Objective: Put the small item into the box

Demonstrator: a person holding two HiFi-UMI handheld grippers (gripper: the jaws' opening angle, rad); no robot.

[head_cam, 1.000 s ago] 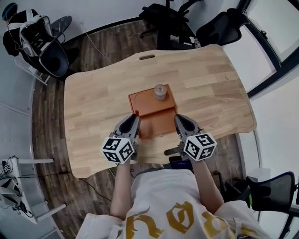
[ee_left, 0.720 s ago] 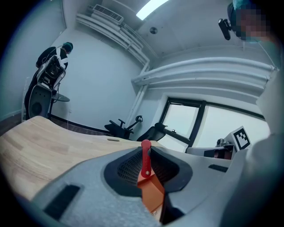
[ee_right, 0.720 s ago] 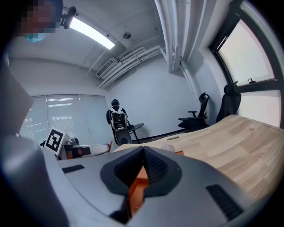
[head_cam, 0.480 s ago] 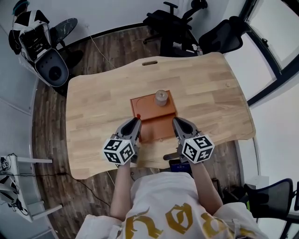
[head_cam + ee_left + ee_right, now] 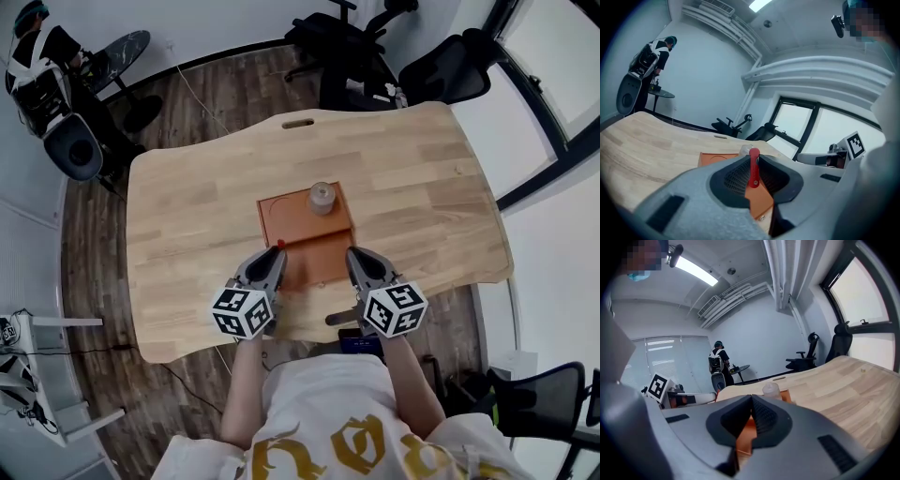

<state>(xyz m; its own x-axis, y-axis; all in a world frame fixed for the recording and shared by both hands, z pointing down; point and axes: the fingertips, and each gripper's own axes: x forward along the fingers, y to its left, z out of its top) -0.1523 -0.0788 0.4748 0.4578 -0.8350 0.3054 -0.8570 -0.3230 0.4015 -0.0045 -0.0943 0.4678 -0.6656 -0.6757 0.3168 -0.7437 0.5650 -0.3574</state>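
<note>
Head view: the left gripper (image 5: 272,258) sits over the near left edge of the orange box (image 5: 281,214), which lies mid-way across the wooden surface (image 5: 187,206). Its jaws are clamped on the small red item (image 5: 753,168), which is held upright. The right gripper (image 5: 358,258) hovers over the box's near right edge, jaws pressed together with nothing between them. A clear bottle (image 5: 322,197) stands at the box's far right corner.

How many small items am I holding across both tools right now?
1. A small red item is clamped in the left tool, by the orange box. The right tool is shut with nothing between its jaws.
</note>
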